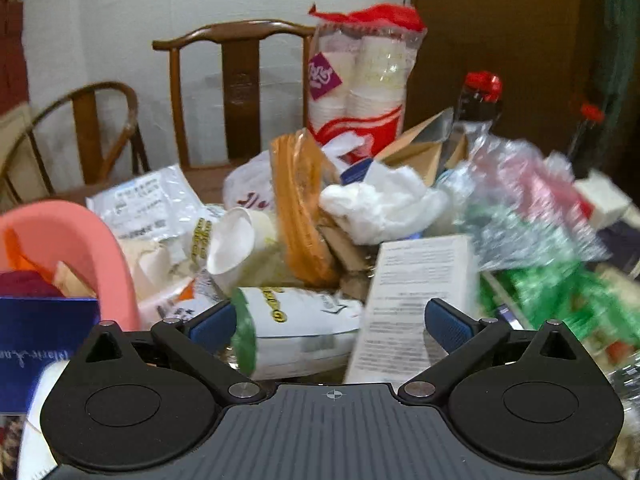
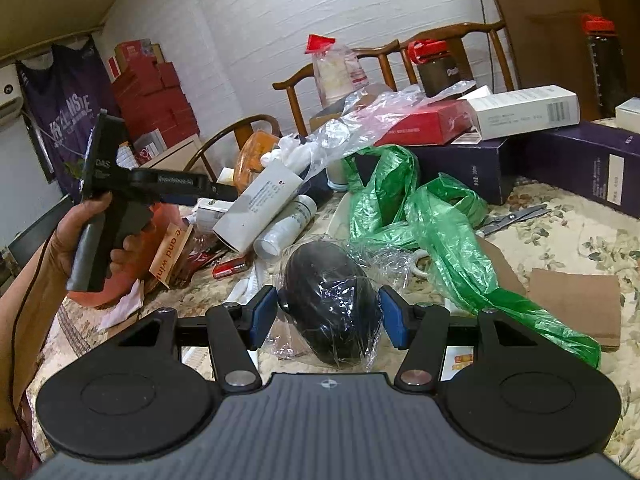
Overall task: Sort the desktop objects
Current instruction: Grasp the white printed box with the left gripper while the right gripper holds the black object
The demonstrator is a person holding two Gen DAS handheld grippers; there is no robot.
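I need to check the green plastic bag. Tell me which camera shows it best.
The right wrist view: the green plastic bag lies sharp and sprawled across the tablecloth. The left wrist view gives only a blurred green patch at the right.

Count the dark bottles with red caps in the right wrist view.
2. One dark bottle with a red cap stands at the back of the table behind the red box; the other stands at far right against the brown cabinet. Clutter may hide more.
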